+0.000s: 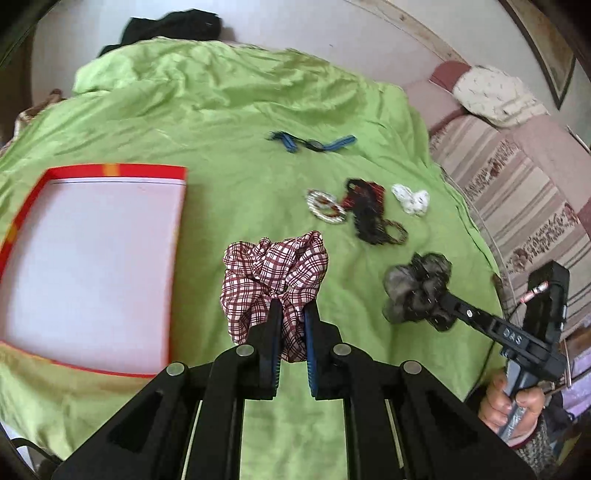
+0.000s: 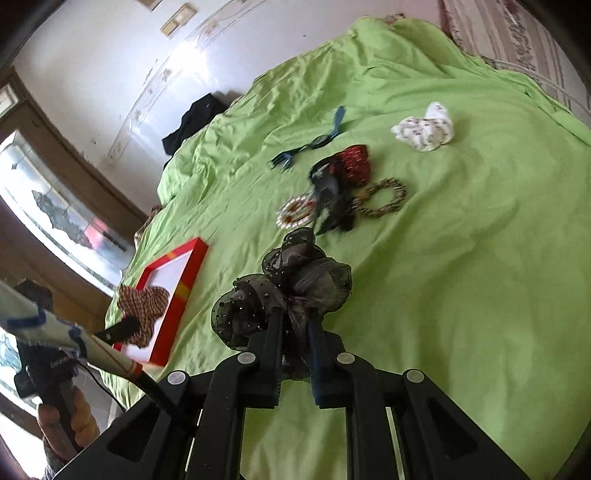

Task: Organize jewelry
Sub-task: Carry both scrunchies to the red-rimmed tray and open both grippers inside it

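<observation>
My left gripper (image 1: pixel 291 308) is shut on a red plaid scrunchie (image 1: pixel 275 275) and holds it over the green sheet, just right of the red-framed white tray (image 1: pixel 177 258). My right gripper (image 2: pixel 293 317) is shut on a black mesh scrunchie (image 2: pixel 288 291); it also shows in the left wrist view (image 1: pixel 415 288). In the right wrist view the plaid scrunchie (image 2: pixel 142 308) hangs over the tray (image 2: pixel 184 291). On the sheet lie a pearl bracelet (image 1: pixel 325 206), a dark and red scrunchie pile (image 1: pixel 365 206), a white scrunchie (image 1: pixel 412 197) and a blue hair clip (image 1: pixel 314 142).
The green sheet (image 1: pixel 221 122) covers the bed. A striped sofa (image 1: pixel 517 192) with a cream cushion (image 1: pixel 495 96) stands on the right. Black cloth (image 1: pixel 170 26) lies at the far edge by the wall. A beaded ring (image 2: pixel 382 199) lies beside the dark pile.
</observation>
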Motion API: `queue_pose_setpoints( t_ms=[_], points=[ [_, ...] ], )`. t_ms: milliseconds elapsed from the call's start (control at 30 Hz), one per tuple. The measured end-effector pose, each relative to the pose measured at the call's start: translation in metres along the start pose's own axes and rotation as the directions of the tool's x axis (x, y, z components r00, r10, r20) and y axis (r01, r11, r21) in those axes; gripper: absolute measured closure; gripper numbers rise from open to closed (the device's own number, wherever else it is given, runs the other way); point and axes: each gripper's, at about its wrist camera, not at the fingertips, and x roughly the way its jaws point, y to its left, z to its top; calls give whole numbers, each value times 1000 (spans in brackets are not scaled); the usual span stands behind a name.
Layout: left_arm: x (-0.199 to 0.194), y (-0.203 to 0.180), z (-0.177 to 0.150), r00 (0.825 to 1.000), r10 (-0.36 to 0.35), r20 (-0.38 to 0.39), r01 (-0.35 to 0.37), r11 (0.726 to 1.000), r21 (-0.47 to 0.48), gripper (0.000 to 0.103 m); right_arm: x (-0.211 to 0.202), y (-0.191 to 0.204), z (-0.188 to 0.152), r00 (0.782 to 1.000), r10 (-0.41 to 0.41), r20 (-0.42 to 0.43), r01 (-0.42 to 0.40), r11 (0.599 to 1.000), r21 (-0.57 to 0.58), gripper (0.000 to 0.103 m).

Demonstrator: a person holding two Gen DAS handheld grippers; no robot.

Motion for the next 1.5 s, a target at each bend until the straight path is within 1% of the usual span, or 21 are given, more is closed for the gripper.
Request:
queue_pose_setpoints(
  t_ms=[167,267,367,467,533,600,733,867,900,967,1033,1100,1133,1167,1200,1233,1267,1300,1333,1367,1500],
  points=[
    [-20,40,13,996,71,50,-69,997,-46,92,16,39,2,999,28,-44,-30,998,-54,90],
    [-23,70,27,988,136,74,-130,989,-75,92,34,70,8,996,48,-80,-56,993,-104,90],
    [-19,106,46,976,201,85,-188,973,-134,92,55,101,16,992,62,-109,-78,986,-148,90],
    [-6,150,67,962,263,71,-242,945,-221,92,81,132,28,988,76,-135,-99,980,-172,90],
    [4,170,78,959,278,59,-253,931,-263,92,106,155,37,985,79,-154,-108,976,-187,90],
    [15,199,90,957,288,43,-260,911,-320,92,127,171,45,983,75,-169,-109,974,-200,90],
    [27,236,105,945,325,40,-289,884,-368,92,182,207,58,974,75,-212,-122,968,-220,90],
    [40,262,108,948,318,18,-282,865,-415,92,231,231,64,968,56,-246,-118,962,-247,90],
    [42,265,109,946,323,13,-289,861,-419,92,244,235,65,965,52,-257,-119,961,-250,90],
    [47,274,108,941,337,-4,-307,851,-427,92,262,242,66,962,46,-269,-117,959,-257,90],
    [50,282,107,945,328,-18,-302,844,-443,92,274,246,67,962,30,-271,-106,956,-272,90],
    [51,288,106,943,331,-21,-305,839,-451,91,284,248,66,964,10,-267,-91,951,-295,90],
    [50,289,105,941,338,-19,-309,836,-454,89,288,248,66,964,0,-264,-83,949,-304,90],
    [49,290,104,938,347,-13,-314,832,-458,83,291,249,65,966,-13,-259,-73,945,-319,88],
    [48,290,104,937,349,-5,-312,832,-459,80,294,250,64,968,-29,-250,-59,938,-340,84],
    [47,290,104,937,349,-1,-311,833,-458,71,297,253,63,970,-49,-237,-40,932,-359,78],
    [45,288,104,936,351,5,-311,834,-456,62,296,254,63,973,-60,-223,-27,930,-368,74],
    [42,286,105,935,354,14,-309,836,-454,58,296,254,63,974,-66,-215,-19,929,-370,71],
    [40,284,105,935,355,25,-306,838,-452,55,294,253,63,975,-65,-214,-18,930,-366,64],
    [37,282,105,935,353,34,-301,840,-450,53,290,251,64,975,-62,-212,-19,934,-357,60],
    [28,277,106,936,346,61,-281,841,-462,51,267,247,68,981,-53,-187,-14,939,-344,55]
  ],
)
